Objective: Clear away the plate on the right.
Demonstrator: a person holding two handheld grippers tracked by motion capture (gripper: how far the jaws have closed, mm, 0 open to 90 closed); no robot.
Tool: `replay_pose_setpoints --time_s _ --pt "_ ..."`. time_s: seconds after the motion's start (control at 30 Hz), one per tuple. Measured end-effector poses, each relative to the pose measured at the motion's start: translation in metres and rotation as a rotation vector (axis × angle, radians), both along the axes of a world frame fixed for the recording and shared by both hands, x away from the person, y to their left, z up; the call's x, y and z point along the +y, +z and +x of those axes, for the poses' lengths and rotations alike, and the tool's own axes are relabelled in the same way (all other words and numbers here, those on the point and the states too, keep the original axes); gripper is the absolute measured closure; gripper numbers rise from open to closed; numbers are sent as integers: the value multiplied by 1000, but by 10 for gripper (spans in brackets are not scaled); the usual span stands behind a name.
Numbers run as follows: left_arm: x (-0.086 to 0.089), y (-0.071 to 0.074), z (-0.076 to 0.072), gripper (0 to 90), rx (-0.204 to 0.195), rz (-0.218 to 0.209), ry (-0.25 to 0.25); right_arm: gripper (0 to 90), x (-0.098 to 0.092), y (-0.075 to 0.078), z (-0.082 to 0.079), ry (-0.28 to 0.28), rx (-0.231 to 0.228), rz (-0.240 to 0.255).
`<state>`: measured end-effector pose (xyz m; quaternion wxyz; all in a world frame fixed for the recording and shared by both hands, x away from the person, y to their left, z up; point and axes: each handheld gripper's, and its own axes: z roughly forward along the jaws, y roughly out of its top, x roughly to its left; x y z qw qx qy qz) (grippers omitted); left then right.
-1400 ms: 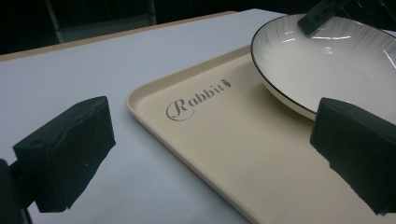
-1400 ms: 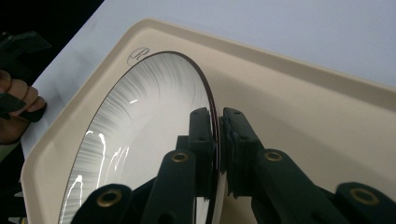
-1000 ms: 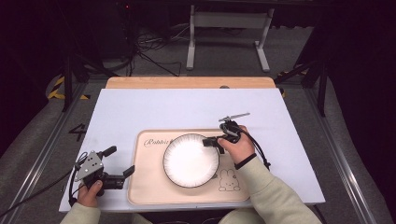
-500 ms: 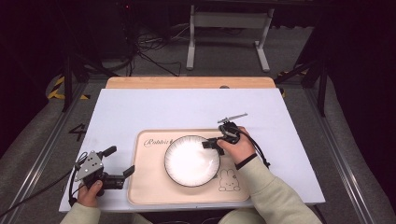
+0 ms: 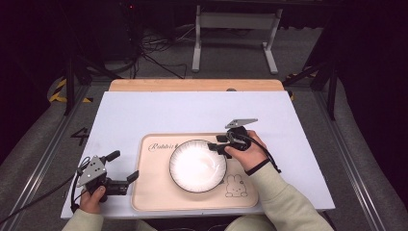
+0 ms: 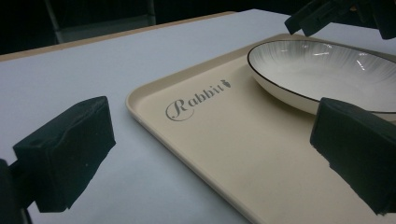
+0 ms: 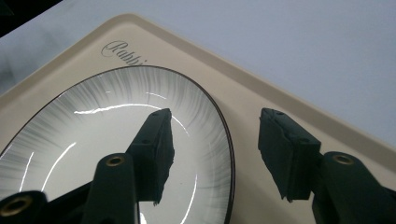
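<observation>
High view: plate point(image 5: 197, 166) sits mid-mat point(image 5: 154, 192); right gripper point(image 5: 217, 143) at its 2 o'clock rim; left gripper point(image 5: 122, 167) gapes at mat's 9 o'clock.
Left gripper view: jaws wide, empty.
Right gripper view: jaws just opening, straddling the rim, pads point(image 7: 159, 140) clear.

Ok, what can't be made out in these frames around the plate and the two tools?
- Printed word on the tray: the plate covers its end in the high view and right gripper view.
- Plate's near rim: cut off by the right gripper view's bottom edge.
- Left tool: high view too small to read its pads.
</observation>
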<state>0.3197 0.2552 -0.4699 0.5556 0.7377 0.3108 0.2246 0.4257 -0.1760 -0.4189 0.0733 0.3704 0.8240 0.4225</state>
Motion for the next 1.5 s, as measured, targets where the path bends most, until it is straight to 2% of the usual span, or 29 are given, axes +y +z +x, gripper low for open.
replay_pose_setpoints --time_s 0.1,0.17,0.2,0.27,0.3,0.33,0.4,0.43,0.53,0.67,0.87,0.9,0.97,1.07,1.33,1.5 --pt "0 0 0 4 1 -3 1 402 -2 5 -4 28 -34 19" --pt "0 0 0 3 2 -3 0 319 -3 8 -7 57 -37 66" --pt "0 0 0 3 2 -3 0 319 -3 8 -7 57 -37 66" --pt "0 0 0 3 1 -8 2 282 -5 11 -10 90 -41 117" --pt "0 0 0 3 -1 1 -2 273 -7 15 -13 103 -67 104" --pt "0 0 0 3 3 -5 0 273 -7 15 -13 103 -67 104" --pt "0 0 0 3 -3 -7 3 197 -9 19 -16 87 -98 76" --pt "0 0 0 3 -2 -6 3 199 -10 20 -17 85 -110 76" --pt "0 0 0 3 2 -4 0 153 -12 24 -20 127 -139 114" --pt "0 0 0 3 -2 -6 2 120 -14 28 -26 170 -190 111" --pt "0 0 0 3 -2 -6 2 77 -19 33 -33 186 -233 129" --pt "0 0 0 3 1 -3 -1 61 -25 34 -36 206 -242 142" --pt "0 0 0 3 2 -3 -1 61 -28 35 -37 211 -246 148" --pt "0 0 0 3 2 -3 -1 61 -39 37 -40 189 -265 165" --pt "0 0 0 3 1 -3 -1 61 -60 37 -46 167 -313 162" --pt "0 0 0 3 -1 -6 0 61 -80 35 -52 136 -340 172"
